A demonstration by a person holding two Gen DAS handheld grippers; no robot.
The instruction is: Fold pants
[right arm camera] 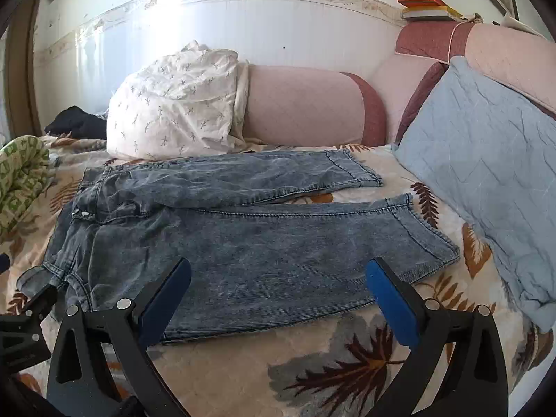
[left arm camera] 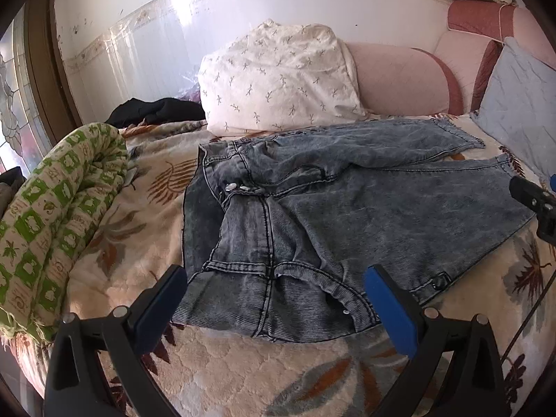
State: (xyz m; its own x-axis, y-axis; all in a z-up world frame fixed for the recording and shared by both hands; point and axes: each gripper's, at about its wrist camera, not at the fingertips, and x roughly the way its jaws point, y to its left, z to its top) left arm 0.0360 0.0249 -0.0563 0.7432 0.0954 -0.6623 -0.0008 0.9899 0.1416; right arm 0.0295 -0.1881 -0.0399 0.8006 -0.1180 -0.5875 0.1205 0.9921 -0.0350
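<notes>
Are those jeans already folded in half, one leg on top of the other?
No, the jeans lie spread flat on the bed cover, their two legs side by side with a strip of cover showing between the hems.

Right gripper (right arm camera: 278,290) gapes above spread jeans (right arm camera: 243,243).

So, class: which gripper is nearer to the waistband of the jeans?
Left. The left gripper hovers open at the waistband end of the jeans. The right gripper hovers open over the near leg, further towards the hems.
</notes>
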